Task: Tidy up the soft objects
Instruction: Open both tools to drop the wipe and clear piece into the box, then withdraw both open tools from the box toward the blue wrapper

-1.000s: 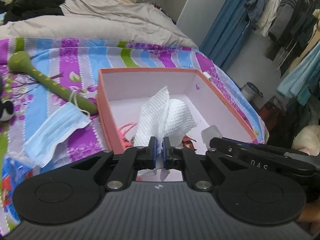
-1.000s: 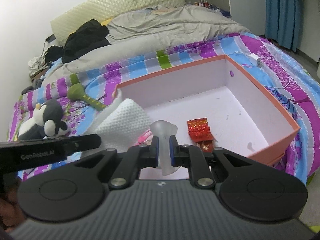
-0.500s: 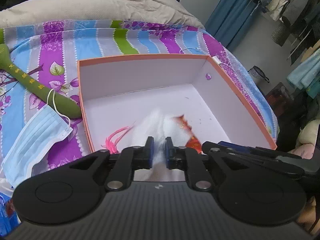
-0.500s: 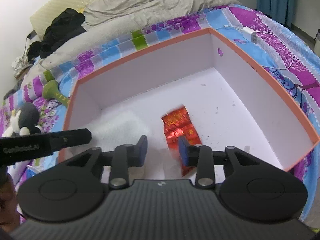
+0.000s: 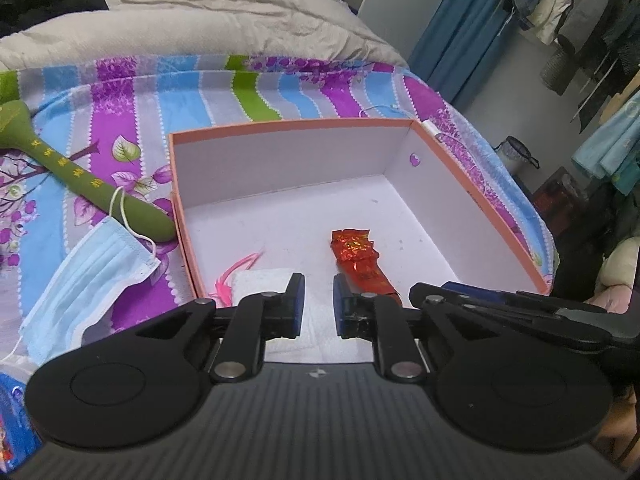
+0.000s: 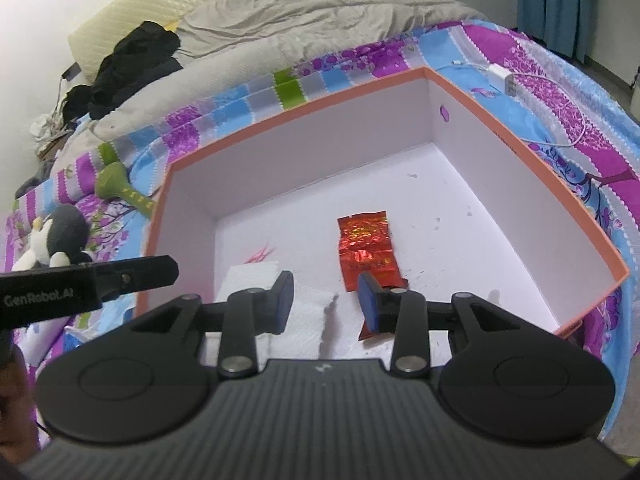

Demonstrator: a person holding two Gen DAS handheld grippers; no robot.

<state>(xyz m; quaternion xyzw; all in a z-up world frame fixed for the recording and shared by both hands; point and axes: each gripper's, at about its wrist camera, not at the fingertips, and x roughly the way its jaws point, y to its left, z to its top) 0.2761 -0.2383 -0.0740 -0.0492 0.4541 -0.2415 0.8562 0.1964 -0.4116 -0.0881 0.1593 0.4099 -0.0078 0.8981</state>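
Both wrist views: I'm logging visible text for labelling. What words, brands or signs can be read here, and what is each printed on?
"GenRobot.AI": white lettering on the left gripper's black arm, in the right wrist view.
Yellow characters along the green massage hammer: too small to read.
Print on the red foil packet in the orange box: blurred, unreadable.
Small logo on the right gripper's body: a mark, no words.

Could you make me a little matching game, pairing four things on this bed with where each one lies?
Things:
1. white cloth
2. red foil packet
3. blue face mask
4. penguin plush

Places:
A. on the bedspread, its ear loop over the green massage stick
B. mid-floor of the orange box
C. box's near-left corner, by pink strands
D. on the bedspread, far from the box's left wall

Pairs: 1-C, 2-B, 3-A, 4-D
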